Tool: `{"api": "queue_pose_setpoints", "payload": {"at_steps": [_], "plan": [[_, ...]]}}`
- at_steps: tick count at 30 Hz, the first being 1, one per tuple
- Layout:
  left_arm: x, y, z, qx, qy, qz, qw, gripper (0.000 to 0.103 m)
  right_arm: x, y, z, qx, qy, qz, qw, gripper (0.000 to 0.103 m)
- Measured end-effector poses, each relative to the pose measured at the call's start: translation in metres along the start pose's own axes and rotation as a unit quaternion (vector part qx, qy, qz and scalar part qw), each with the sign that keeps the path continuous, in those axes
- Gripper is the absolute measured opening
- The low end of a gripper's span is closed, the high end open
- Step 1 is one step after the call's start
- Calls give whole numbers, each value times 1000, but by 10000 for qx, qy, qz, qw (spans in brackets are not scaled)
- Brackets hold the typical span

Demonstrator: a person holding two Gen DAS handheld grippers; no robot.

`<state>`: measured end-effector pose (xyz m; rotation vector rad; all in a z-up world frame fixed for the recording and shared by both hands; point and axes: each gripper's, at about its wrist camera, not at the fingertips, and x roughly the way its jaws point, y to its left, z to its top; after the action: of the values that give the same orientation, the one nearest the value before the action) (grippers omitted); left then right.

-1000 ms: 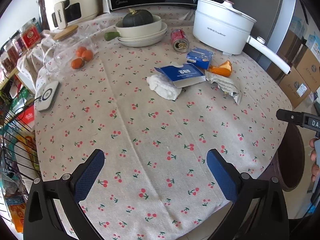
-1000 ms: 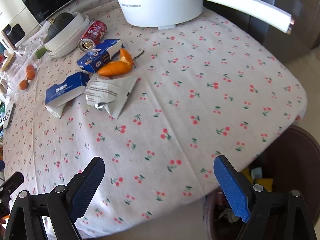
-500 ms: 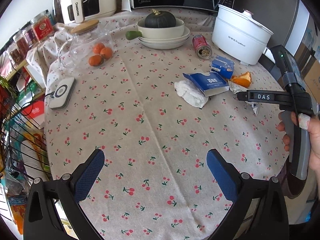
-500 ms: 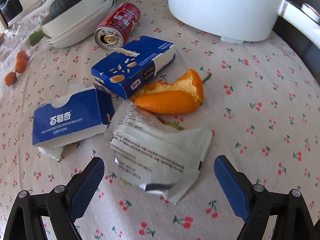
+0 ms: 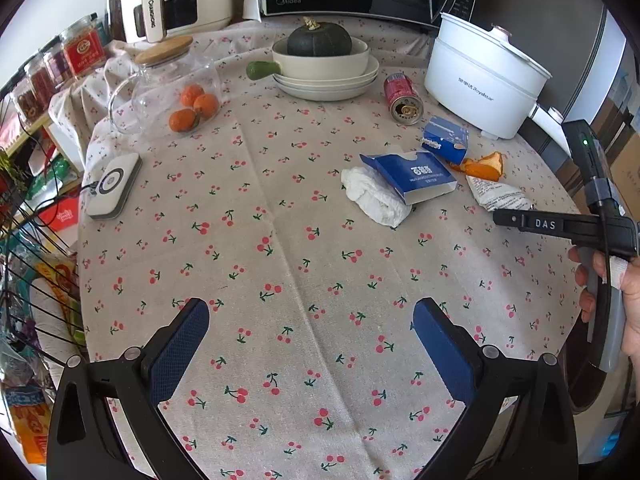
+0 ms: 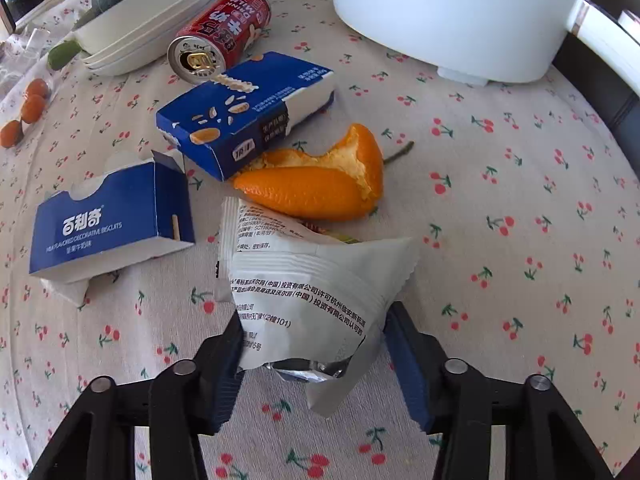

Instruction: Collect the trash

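Left wrist view: left hand-held gripper (image 5: 310, 348) hangs open over bare cloth of the worktop (image 5: 280, 240), nothing btwn its jaws; trash lies well ahead and to its right – tissue (image 5: 374, 196), blue box (image 5: 412, 176), 2nd box (image 5: 446, 140), peel (image 5: 482, 166), can (image 5: 402, 98), wrapper (image 5: 500, 198). Right hand-held gripper's body comes in from the right edge, over the wrapper, a hand (image 5: 616, 292) on its handle. Right wrist view: right hand-held gripper (image 6: 314, 354) has just been closing, w/ the wrapper (image 6: 316, 292) btwn its jaws; both pads look to touch the wrapper's sides and it bulges, so I read it as gripped, tho lightly. Peel (image 6: 316, 188) sits just ahead of the wrapper, touching its far edge; blue box (image 6: 116, 220) ahead-left, 2nd box (image 6: 244, 116) and can (image 6: 224, 32) farther ahead. Step in hand, as I judge: picking up the 1st piece, the wrapper. Next move prob needs a firm pinch, then a straight lift so the thin film doesn't slip or drag the peel along, then carry to a bin; no bin clear in these views.
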<state>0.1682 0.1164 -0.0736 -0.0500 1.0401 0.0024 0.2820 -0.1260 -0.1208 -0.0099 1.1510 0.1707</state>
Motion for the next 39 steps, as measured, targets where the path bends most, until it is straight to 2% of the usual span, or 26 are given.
{"api": "queue_pose_setpoints", "payload": {"at_steps": [4,10,12,15,19,23,26,29,33,35,36,39], "plan": [[-2,-8,3,40,-81,-109,9999,103,-21,-21,-18,64,-4,98,9999,41],[10,-24,12,-24,-7,-532,9986,103,-61,-48,-52,195,-100,245,9995,41],[17,-36,19,319,-10,-484,9983,103,-73,-56,-64,176,-148,276,9994,41],[30,-58,35,1082,-29,-113,9941,103,-83,-67,-79,130,-242,355,9990,41],[48,-75,64,1523,64,-154,9882,101,-85,-71,-85,-38,-205,197,9996,41],[67,-96,87,2102,64,-33,9776,101,-88,-73,-89,-325,-215,201,9990,41],[87,-104,99,2268,208,-49,9737,96,-86,-81,-90,-359,-190,221,9989,41],[106,-108,105,2299,312,-215,9725,89,-83,-91,-93,-298,-130,238,9992,41],[125,-114,101,2331,552,-384,9701,70,-77,-103,-96,-262,-46,136,9996,41],[123,-115,98,2297,447,-472,9711,65,-75,-107,-99,-237,-1,112,9997,41],[121,-115,98,2247,437,-561,9718,58,-74,-109,-100,-226,16,100,9997,41],[112,-117,91,2205,385,-566,9730,57,-75,-112,-103,-199,33,75,9998,41]]}}
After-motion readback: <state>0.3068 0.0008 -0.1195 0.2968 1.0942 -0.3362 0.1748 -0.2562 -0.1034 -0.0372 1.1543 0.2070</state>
